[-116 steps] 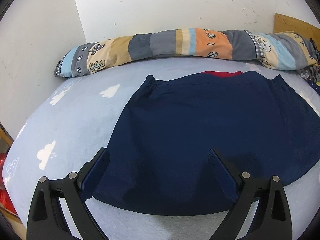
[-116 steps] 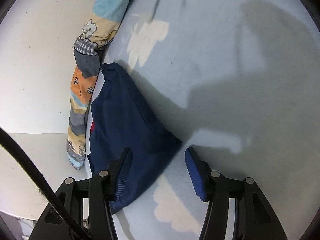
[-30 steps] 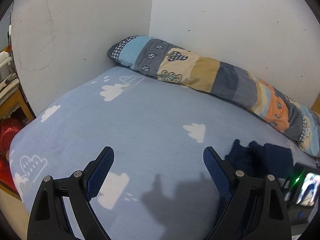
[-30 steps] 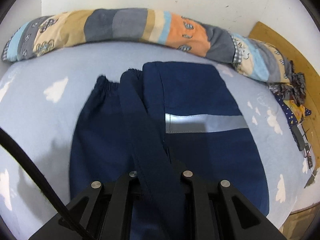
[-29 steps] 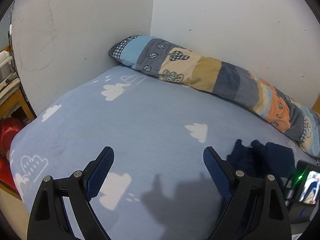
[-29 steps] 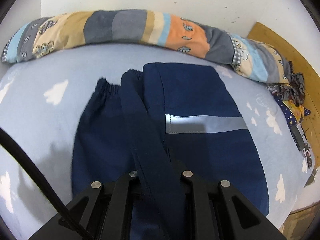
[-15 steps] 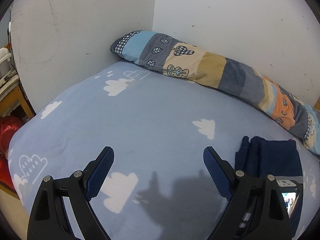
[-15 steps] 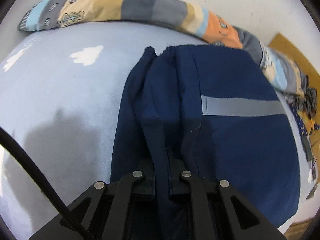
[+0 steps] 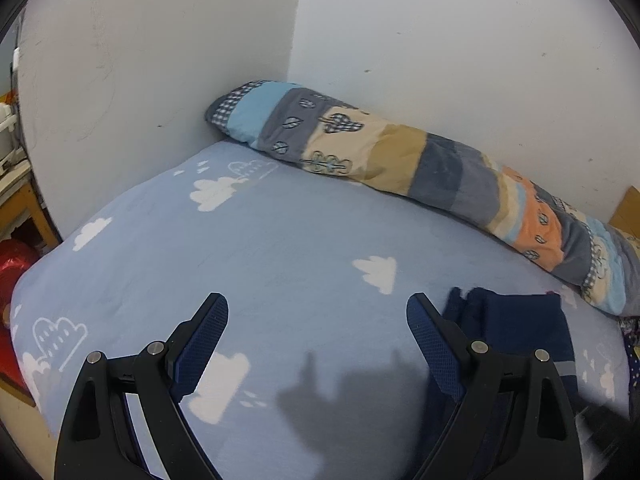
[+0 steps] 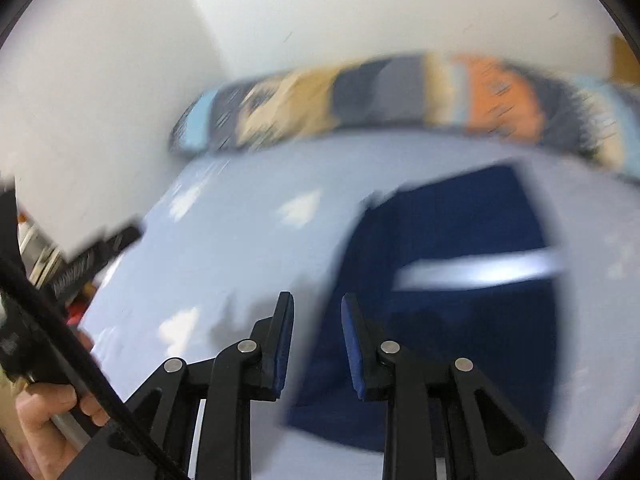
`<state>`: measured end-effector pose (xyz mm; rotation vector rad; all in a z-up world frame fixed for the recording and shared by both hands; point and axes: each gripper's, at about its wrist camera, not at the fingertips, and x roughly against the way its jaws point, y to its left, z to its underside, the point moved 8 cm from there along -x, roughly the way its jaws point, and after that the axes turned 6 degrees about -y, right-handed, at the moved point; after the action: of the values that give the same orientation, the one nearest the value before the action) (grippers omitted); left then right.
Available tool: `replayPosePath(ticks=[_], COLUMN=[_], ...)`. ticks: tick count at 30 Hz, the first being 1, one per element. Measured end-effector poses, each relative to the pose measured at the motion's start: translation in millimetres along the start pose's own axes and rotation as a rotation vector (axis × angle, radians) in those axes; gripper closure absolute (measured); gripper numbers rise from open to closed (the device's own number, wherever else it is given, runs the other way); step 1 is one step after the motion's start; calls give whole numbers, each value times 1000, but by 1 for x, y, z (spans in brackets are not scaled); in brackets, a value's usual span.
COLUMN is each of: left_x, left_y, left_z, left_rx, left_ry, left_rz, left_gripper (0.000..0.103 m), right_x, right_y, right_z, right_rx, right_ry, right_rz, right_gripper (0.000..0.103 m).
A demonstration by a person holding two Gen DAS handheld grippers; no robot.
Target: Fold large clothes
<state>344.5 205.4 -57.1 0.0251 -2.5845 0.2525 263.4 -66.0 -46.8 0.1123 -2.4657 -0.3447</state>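
1. Left gripper (image 9: pixel 316 316): jaws spread wide, nothing between the blue pads; it hangs above the cloud-print bed sheet (image 9: pixel 280 248), and its shadow falls on the sheet just ahead of the fingers.
2. Right gripper (image 10: pixel 316 312): jaws parted by a narrow gap, holding nothing; the view is heavily motion-blurred.
3. Navy garment (image 10: pixel 452 300): lies flat and folded on the sheet, ahead and to the right of the right gripper, its near-left edge just beyond the right finger. In the left wrist view the navy garment (image 9: pixel 516 320) sits to the right of the left gripper, partly hidden behind the right finger, apart from both pads.
4. Reflective grey stripe (image 10: pixel 476 270): runs across the upper layer of the garment, roughly crosswise to the right gripper's fingers.
5. Patchwork bolster pillow (image 9: pixel 420 164): lies along the white wall (image 9: pixel 460 48) at the far edge of the bed, beyond the garment.
6. Person's hand (image 10: pixel 48 420): seen at the lower left of the right wrist view, gripping the other tool's handle.
7. Red object (image 9: pixel 12 264): beside the bed at far left; its kind cannot be told.
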Motion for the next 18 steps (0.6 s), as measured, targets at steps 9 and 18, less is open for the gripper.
replayPosePath(ticks=[9,18], left_x=[-16,-31], left_y=[-142,-200], left_z=[65,108], left_rx=[-98,-227], left_ry=[147,190], left_rz=[272,261], left_gripper=[13,13], right_x=[5,-69], right_y=[-191,-233], right_z=[-10,-19], right_rx=[-83,-148], right_ry=[31,102], right_rz=[280,247], right_gripper=[95,95])
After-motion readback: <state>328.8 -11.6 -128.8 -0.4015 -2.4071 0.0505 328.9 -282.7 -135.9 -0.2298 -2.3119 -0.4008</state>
